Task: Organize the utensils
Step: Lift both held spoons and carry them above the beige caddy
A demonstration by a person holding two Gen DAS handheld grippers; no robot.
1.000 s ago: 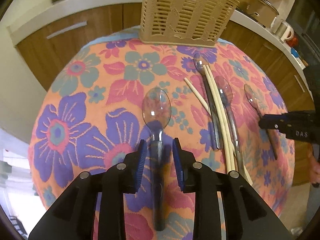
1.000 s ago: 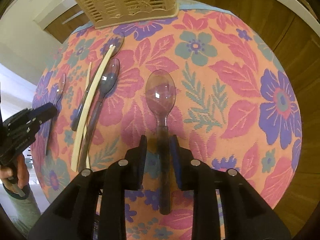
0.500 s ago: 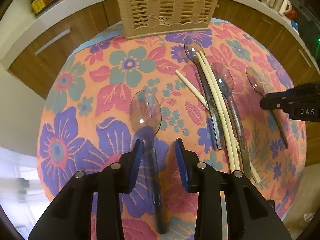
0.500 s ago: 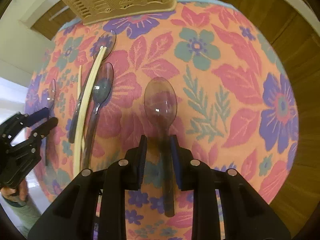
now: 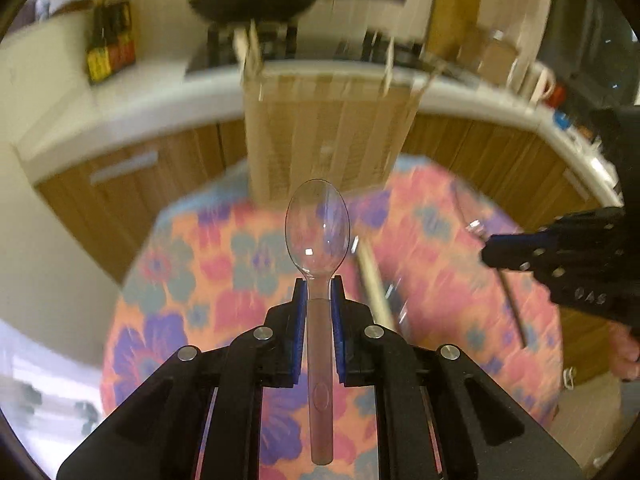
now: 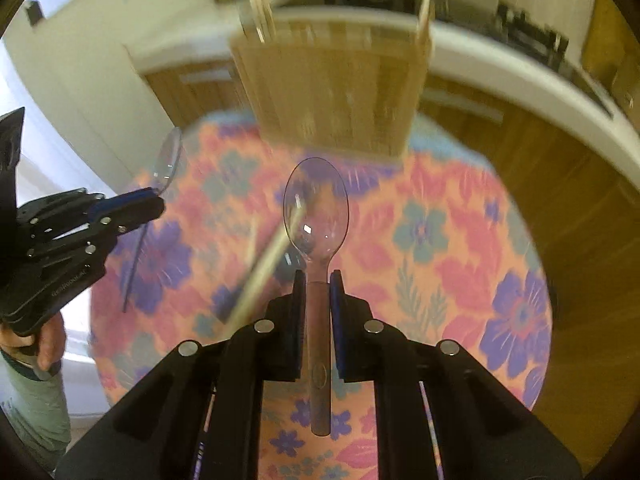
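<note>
Left gripper (image 5: 318,280) and right gripper (image 6: 316,276), each clamping a clear spoon (image 5: 318,232) by its neck, bowl toward the basket (image 5: 326,140) for upright insertion.

Your right gripper (image 6: 316,284) clamps a clear plastic spoon (image 6: 316,208) by its handle, bowl forward, above the floral tablecloth (image 6: 460,248). Blurred beige slatted utensil basket (image 6: 332,92) ahead. Your left gripper (image 6: 120,210) grips another clear spoon (image 6: 166,164).
</note>
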